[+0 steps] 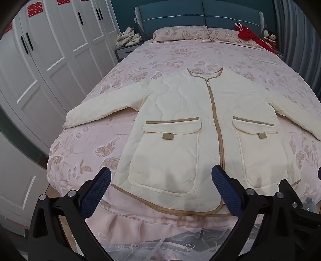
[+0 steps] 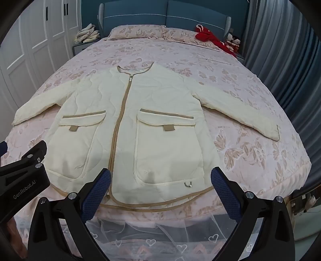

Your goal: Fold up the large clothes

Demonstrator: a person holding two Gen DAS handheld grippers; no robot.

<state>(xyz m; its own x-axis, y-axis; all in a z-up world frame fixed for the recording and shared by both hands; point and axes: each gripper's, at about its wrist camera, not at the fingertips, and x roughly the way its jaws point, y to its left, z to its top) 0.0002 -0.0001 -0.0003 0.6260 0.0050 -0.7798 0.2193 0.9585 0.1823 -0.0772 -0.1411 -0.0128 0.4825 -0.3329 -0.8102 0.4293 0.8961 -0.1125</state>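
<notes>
A cream quilted jacket (image 1: 180, 112) with tan trim lies flat and face up on the bed, zipped, both sleeves spread outward; it fills the right wrist view (image 2: 152, 112) as well. My left gripper (image 1: 161, 180) hovers open above the hem, over the left pocket (image 1: 168, 152), with nothing between its blue pads. My right gripper (image 2: 160, 180) also stands open, above the right pocket (image 2: 166, 148) near the hem. The left gripper's black body (image 2: 22, 166) shows at the left edge of the right wrist view.
The bed (image 1: 84, 152) has a pink butterfly-print cover, two pillows (image 1: 180, 33) and a teal headboard (image 2: 166, 12). Red fabric (image 2: 208, 37) and small dolls (image 2: 232, 41) lie at the far right. White wardrobes (image 1: 40, 66) stand left, grey curtains (image 2: 280, 50) right, folded cloth (image 1: 129, 37) on a nightstand.
</notes>
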